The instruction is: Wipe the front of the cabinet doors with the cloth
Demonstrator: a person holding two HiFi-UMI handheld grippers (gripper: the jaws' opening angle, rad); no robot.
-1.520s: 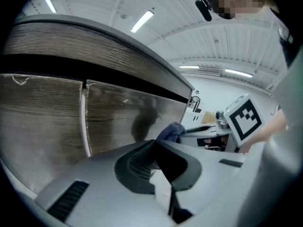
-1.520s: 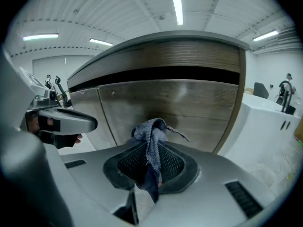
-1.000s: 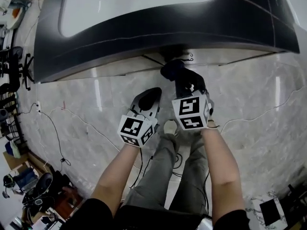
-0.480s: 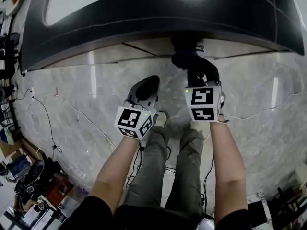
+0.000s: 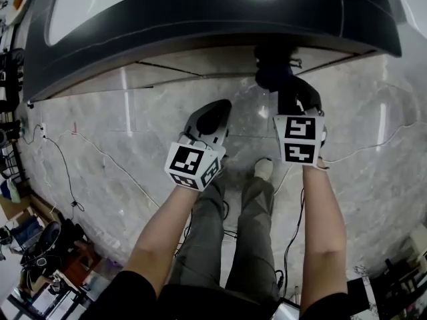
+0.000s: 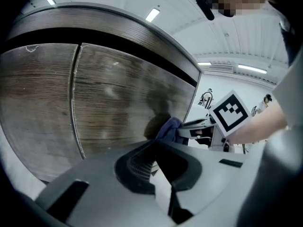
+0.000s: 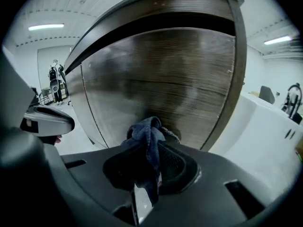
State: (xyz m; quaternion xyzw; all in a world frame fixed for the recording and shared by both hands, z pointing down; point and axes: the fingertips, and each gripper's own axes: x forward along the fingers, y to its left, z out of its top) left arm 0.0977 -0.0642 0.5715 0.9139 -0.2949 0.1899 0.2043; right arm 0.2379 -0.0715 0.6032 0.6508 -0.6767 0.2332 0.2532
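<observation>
The wood-grain cabinet doors (image 7: 165,79) stand under a dark countertop (image 5: 200,25); in the head view they show only as a thin strip (image 5: 167,69). My right gripper (image 7: 149,167) is shut on a dark blue cloth (image 7: 149,131), which presses against the right-hand door near its lower right part. That cloth (image 5: 272,72) and the right gripper (image 5: 288,92) sit at the cabinet's foot in the head view. The left gripper (image 5: 219,107) hangs back from the doors, shut and empty. From the left gripper view the cloth (image 6: 168,129) touches the door right of the door seam (image 6: 75,103).
Thin cables (image 5: 100,155) trail across the marble floor (image 5: 120,125). The person's legs (image 5: 233,232) stand below the grippers. Clutter (image 5: 40,245) lies at the lower left. A white unit (image 7: 265,136) stands right of the cabinet's end.
The right gripper has carried the cloth to the right along the cabinet front. The left gripper has drifted right alongside it, staying off the doors.
</observation>
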